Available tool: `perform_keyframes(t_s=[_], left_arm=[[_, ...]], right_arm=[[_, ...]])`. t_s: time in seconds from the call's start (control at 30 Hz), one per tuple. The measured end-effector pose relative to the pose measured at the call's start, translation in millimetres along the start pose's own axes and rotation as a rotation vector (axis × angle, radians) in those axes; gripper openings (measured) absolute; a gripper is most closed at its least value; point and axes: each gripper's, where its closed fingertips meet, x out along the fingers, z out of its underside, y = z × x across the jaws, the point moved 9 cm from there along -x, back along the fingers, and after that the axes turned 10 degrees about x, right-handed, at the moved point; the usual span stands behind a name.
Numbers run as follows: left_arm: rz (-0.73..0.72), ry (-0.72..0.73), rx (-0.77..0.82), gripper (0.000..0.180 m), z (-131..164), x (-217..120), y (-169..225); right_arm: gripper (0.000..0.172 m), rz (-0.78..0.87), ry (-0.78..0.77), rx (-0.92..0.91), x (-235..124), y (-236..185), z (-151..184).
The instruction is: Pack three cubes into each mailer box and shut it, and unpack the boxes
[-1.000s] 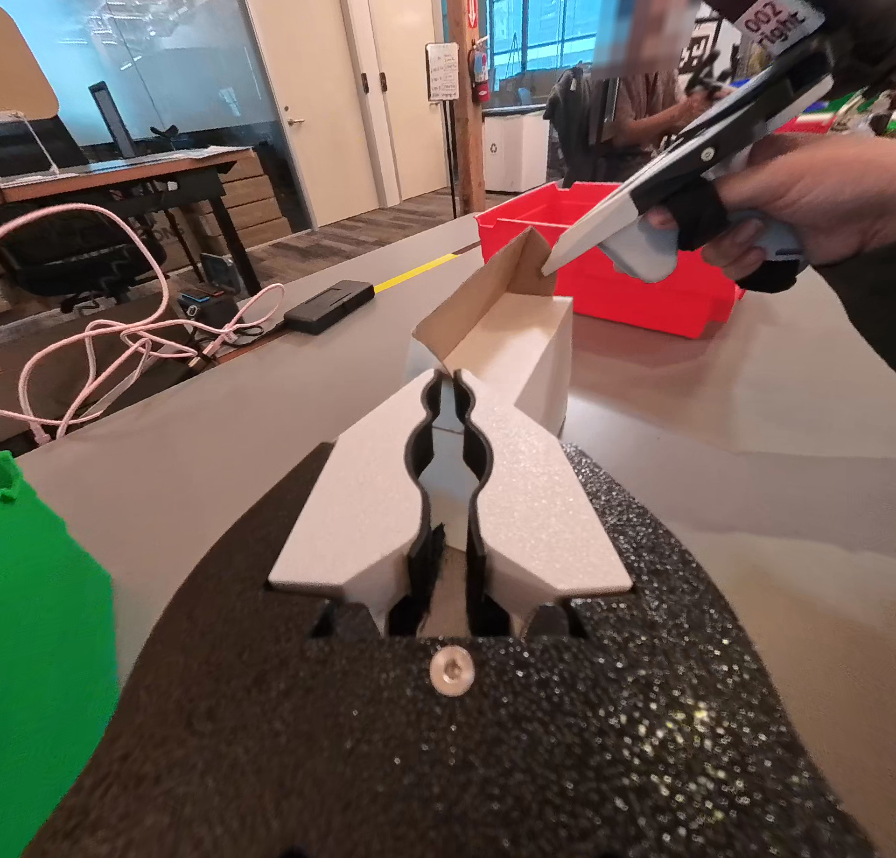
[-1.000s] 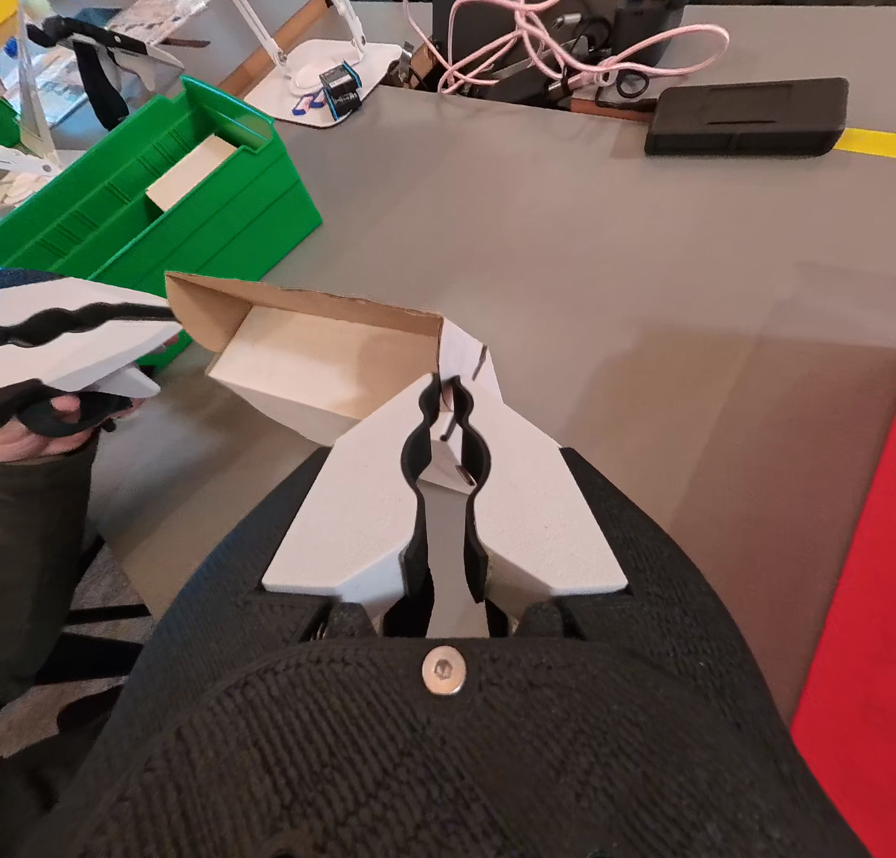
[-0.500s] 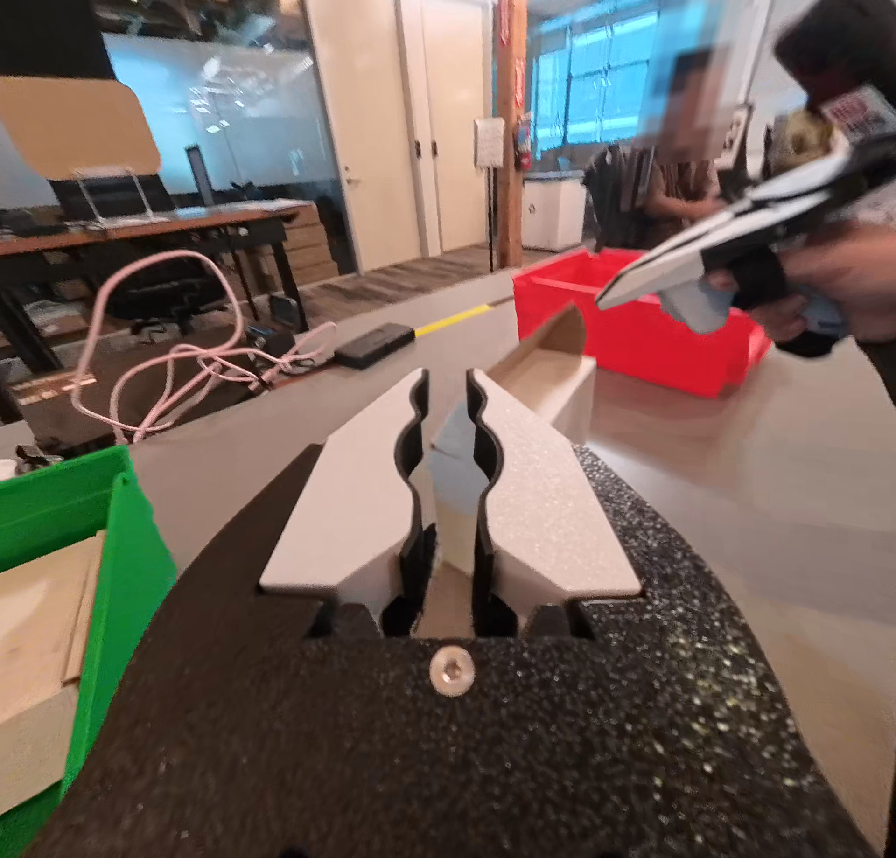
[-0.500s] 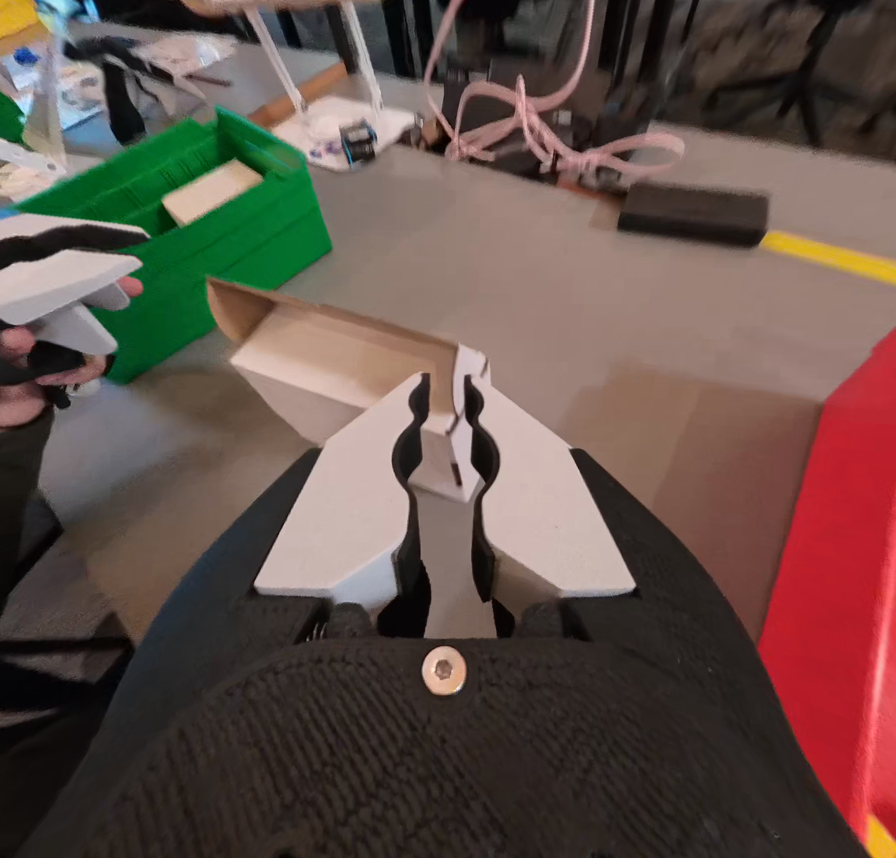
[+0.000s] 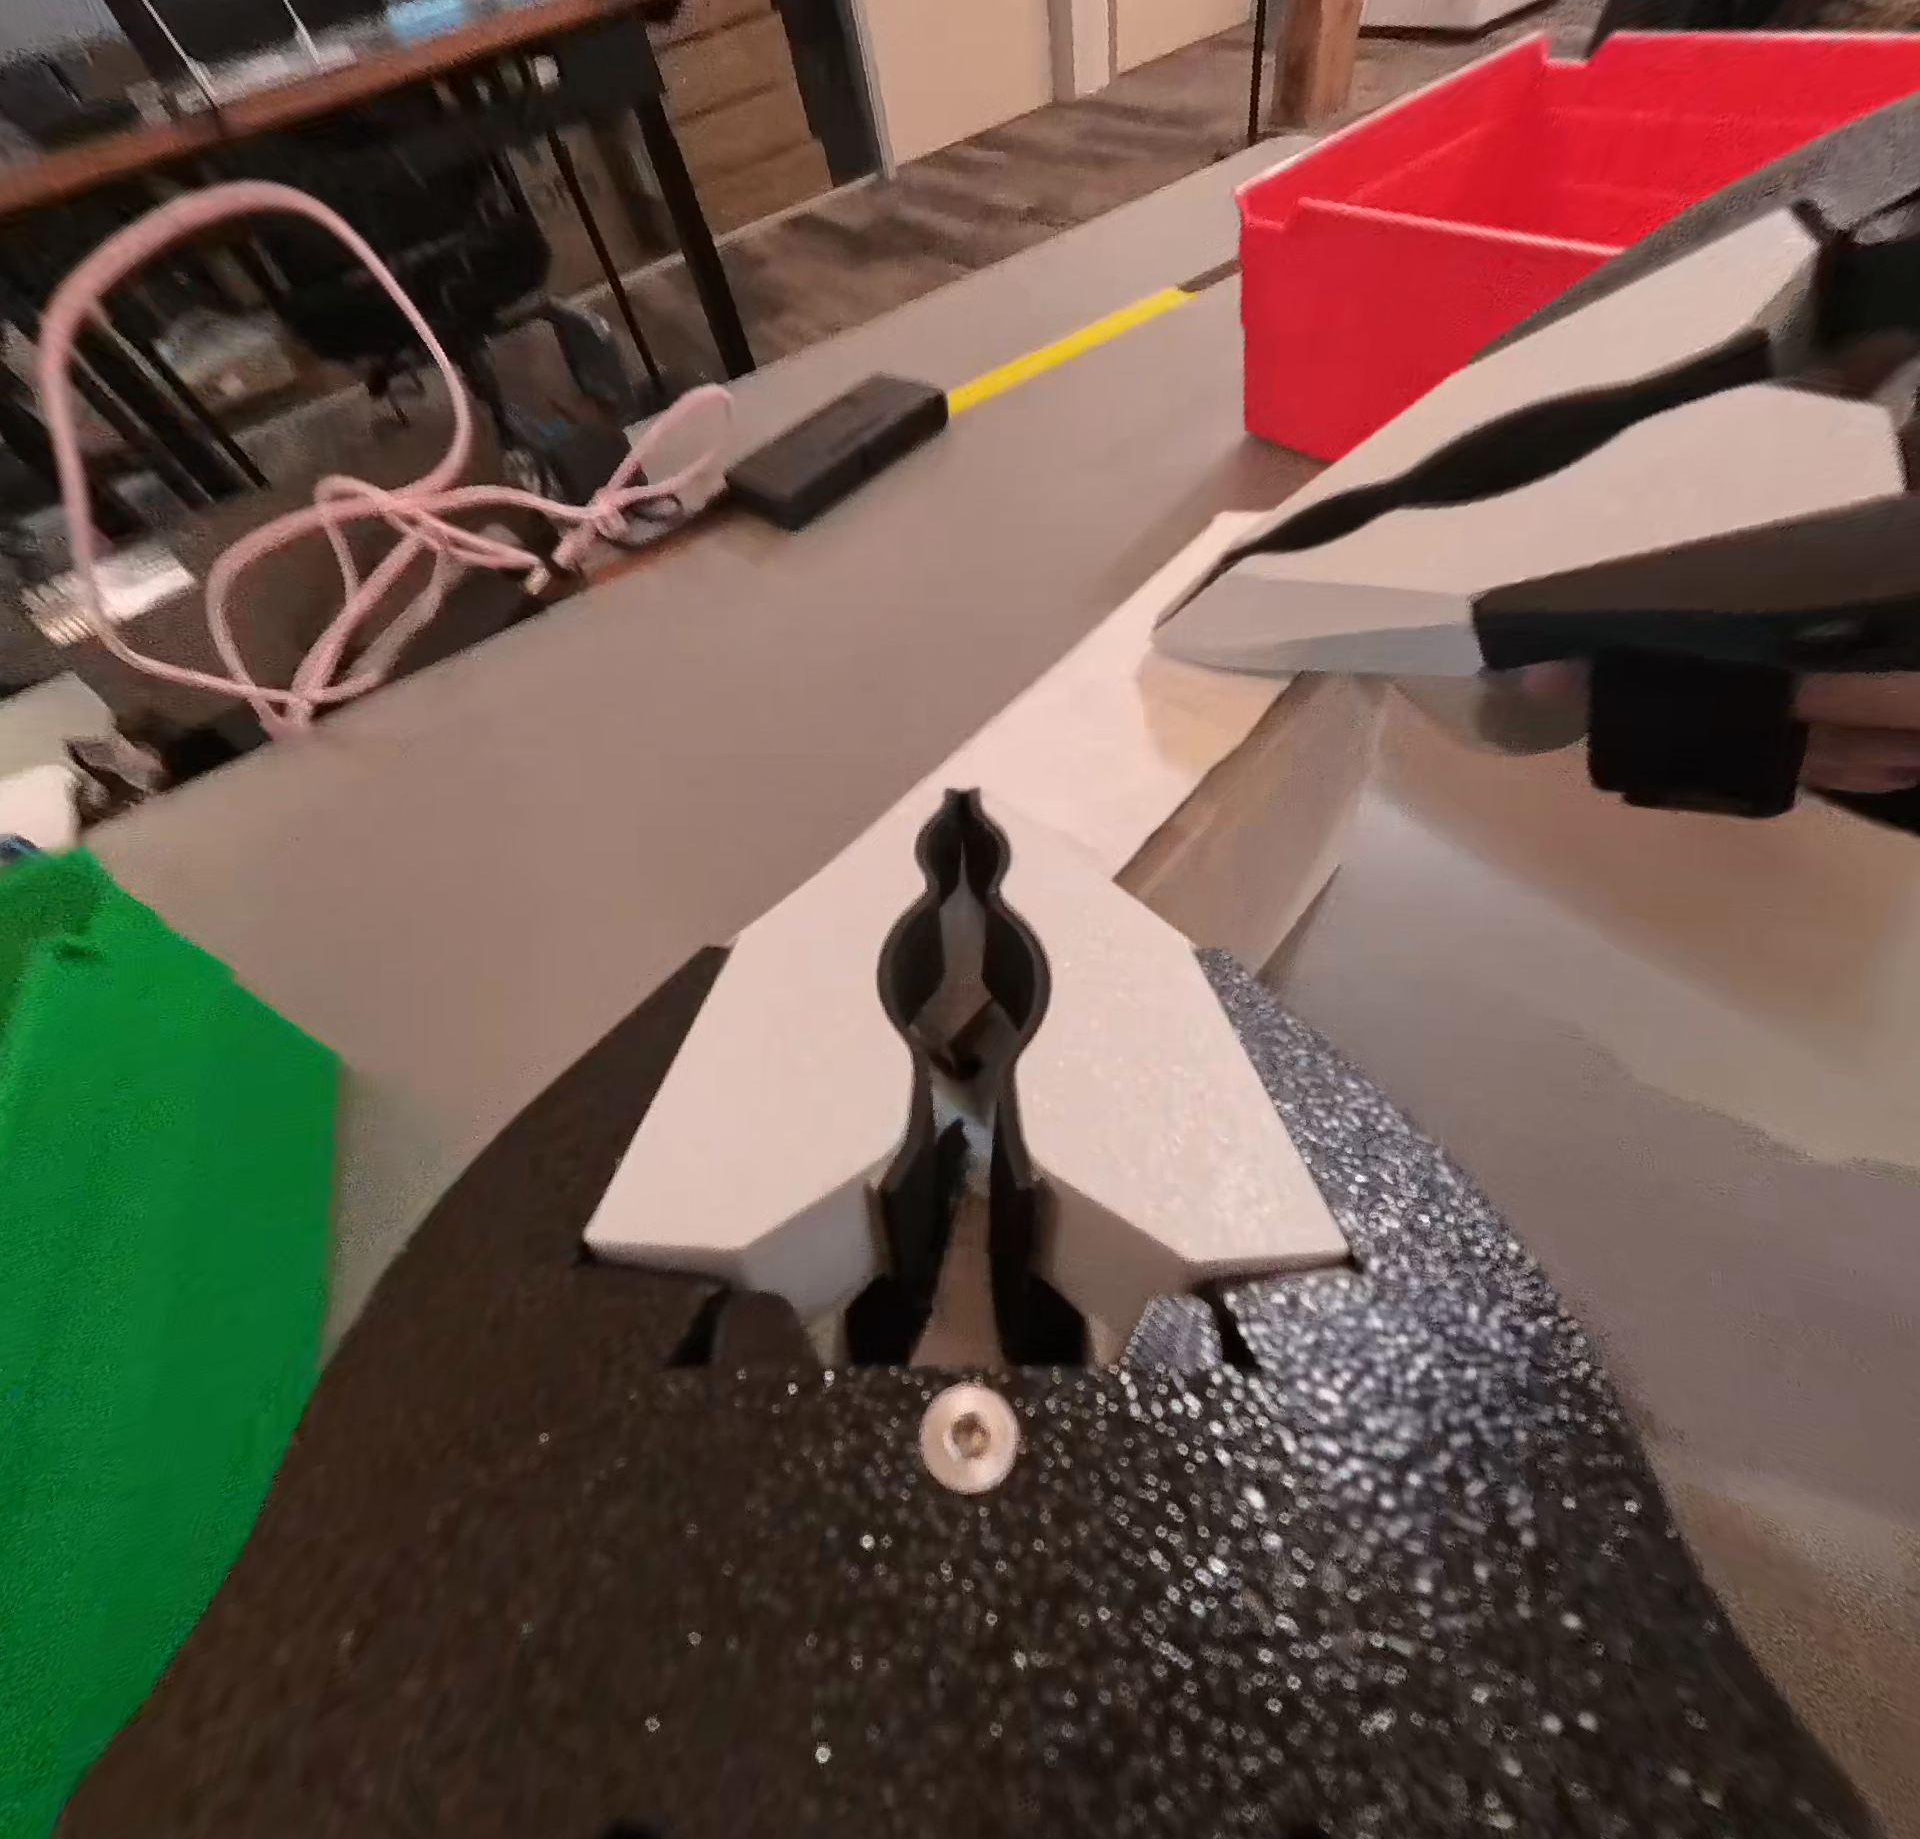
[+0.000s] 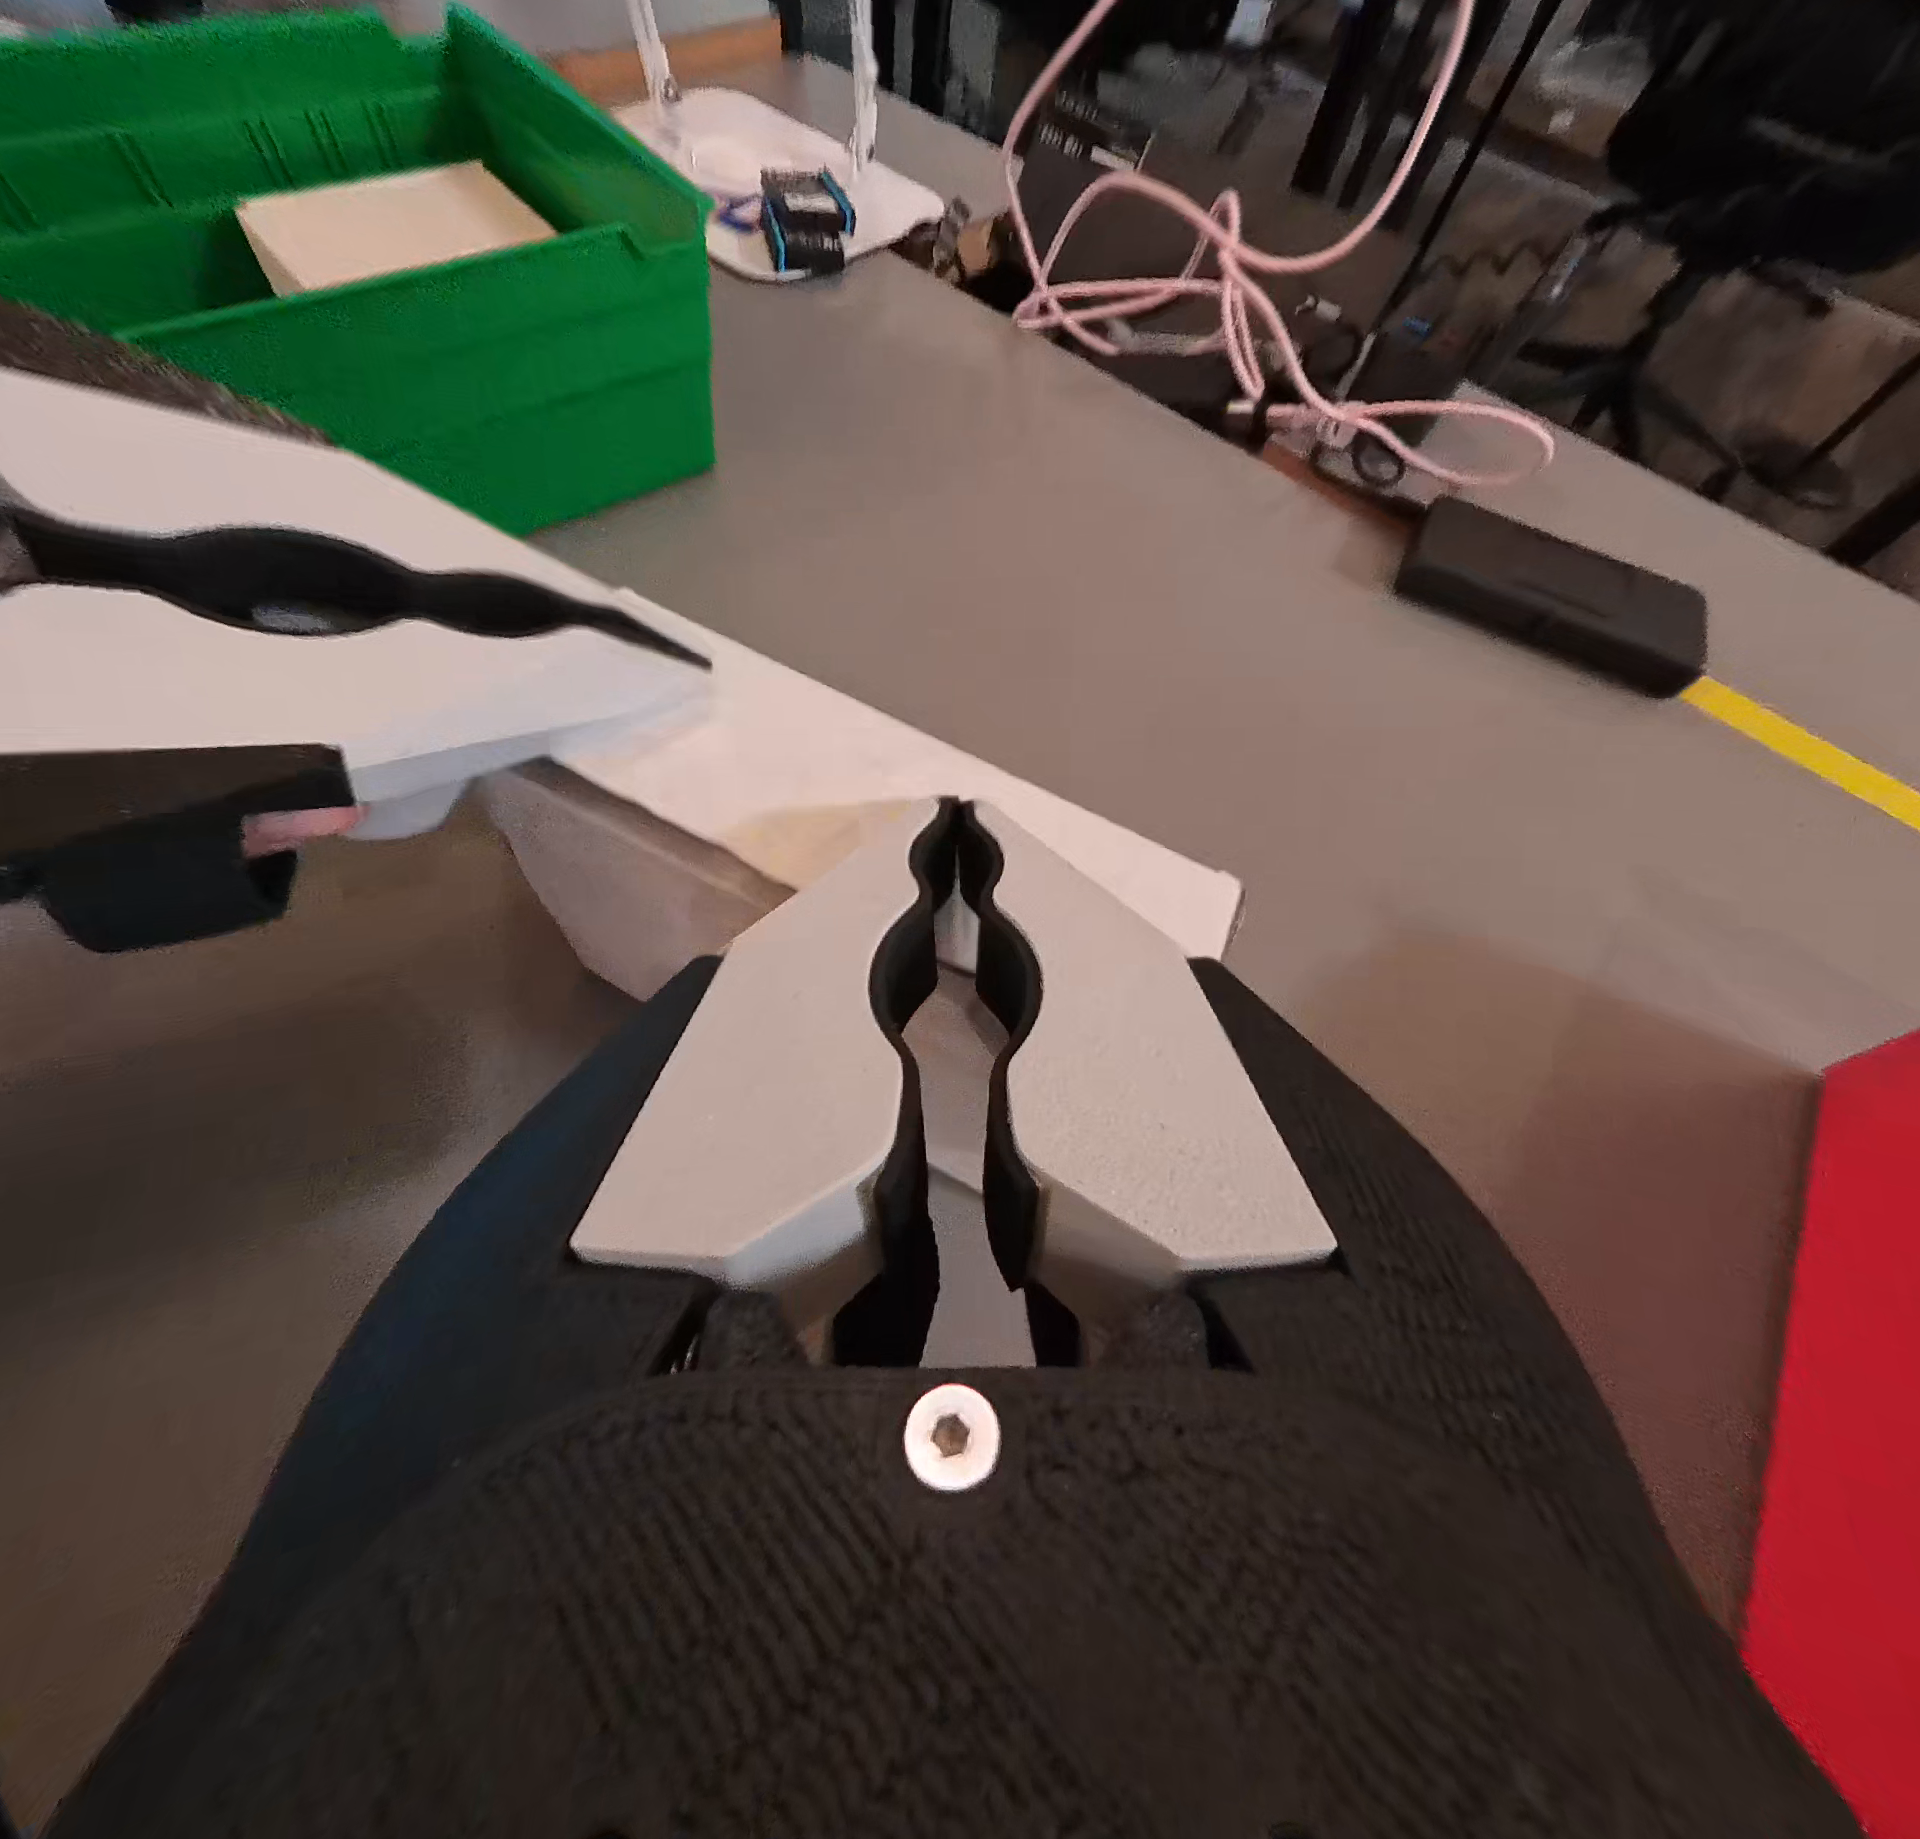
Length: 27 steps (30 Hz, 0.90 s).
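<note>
This looks like an office-style lab or workshop. A long grey worktable (image 6: 1143, 646) marked with a yellow tape line (image 6: 1808, 750) carries a green plastic bin (image 6: 468, 376) on the left and a red plastic bin (image 5: 1455, 262) on the right. Beyond its far edge are a tangled pink cable (image 5: 343, 542), a brown wooden desk (image 5: 343, 85), and what seem, through the blur, to be glass partitions and pale doors (image 5: 956, 23).

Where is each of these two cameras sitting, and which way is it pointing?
Left wrist view: rides the left claw, looking along its closed fingers across the white mailer box toward the red bin; a hand holds the other claw.
Right wrist view: rides the right claw, looking over the box toward the green bin; the left claw shows.
Shared: the box, grey table, pink cable, black block.
</note>
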Motion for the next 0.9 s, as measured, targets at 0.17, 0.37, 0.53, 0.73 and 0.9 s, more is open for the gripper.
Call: perform_keyframes(t_s=[0.17, 0.37, 0.53, 0.73, 0.9], left_arm=[[-0.016, 0.104, -0.043, 0.0, 12.5, -1.2, 4.6], [-0.026, 0.112, -0.021, 0.0, 12.7, -0.8, 4.9], [-0.269, 0.347, 0.03, 0.0, 8.8, -20.7, -7.9], [-0.447, 0.705, 0.052, 0.04, 9.1, -53.8, -33.9], [-0.465, 0.704, 0.021, 0.042, 23.4, -50.7, -37.3]], right_arm=[[0.0, -0.035, 0.138, 0.039, 0.4, 2.3, 17.6], [0.0, -0.039, 0.192, 0.06, 1.6, 2.3, 21.2], [0.023, -0.094, 0.367, -0.173, -15.4, -7.8, 5.3], [0.131, -0.324, -0.08, -0.641, 6.8, -26.1, -16.8], [0.119, -0.354, -0.665, -0.917, 57.7, -25.4, -11.1]])
